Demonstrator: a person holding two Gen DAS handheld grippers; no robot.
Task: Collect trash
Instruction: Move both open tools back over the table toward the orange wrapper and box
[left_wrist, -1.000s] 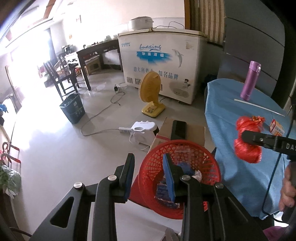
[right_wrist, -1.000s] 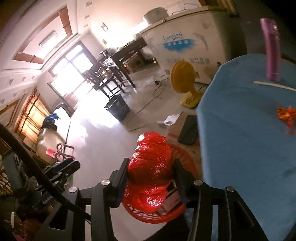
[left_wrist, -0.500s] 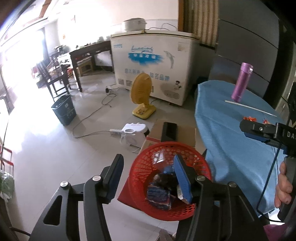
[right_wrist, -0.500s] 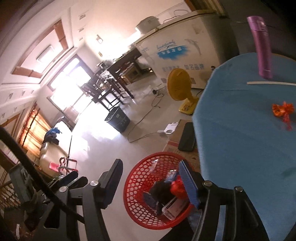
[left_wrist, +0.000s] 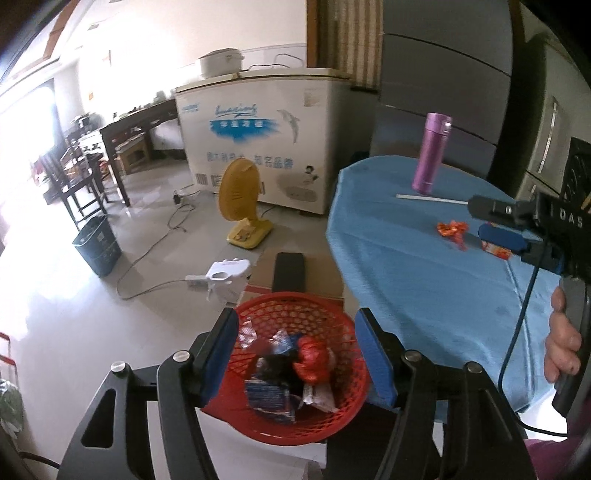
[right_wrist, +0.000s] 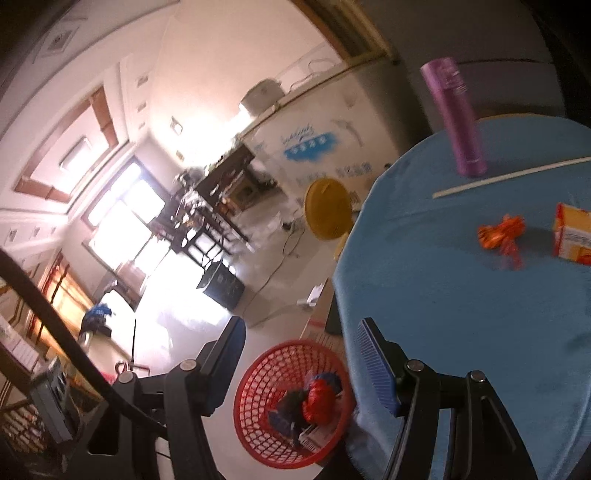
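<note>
A red mesh basket (left_wrist: 343, 413) stands on the floor beside the blue-clothed table (left_wrist: 406, 273). It holds several wrappers and a red plastic bag (left_wrist: 312, 360); the bag also shows in the right wrist view (right_wrist: 318, 404). My left gripper (left_wrist: 297, 354) is open and empty above the basket. My right gripper (right_wrist: 299, 363) is open and empty, over the table edge near the basket (right_wrist: 258, 398). An orange wrapper (right_wrist: 502, 234) and a small orange carton (right_wrist: 572, 236) lie on the table (right_wrist: 461, 314). The right gripper also shows in the left wrist view (left_wrist: 496, 225).
A purple flask (left_wrist: 430, 158) and a white stick (left_wrist: 430, 199) are at the back of the table. On the floor are a yellow fan (left_wrist: 242, 205), a white appliance with cable (left_wrist: 227, 275), a cardboard box (left_wrist: 295, 273) and a dark bin (left_wrist: 98, 245). A white freezer (left_wrist: 258, 136) stands behind.
My right gripper opened and dropped the red bag into the basket, then swung up toward the table. My left gripper opened wider.
</note>
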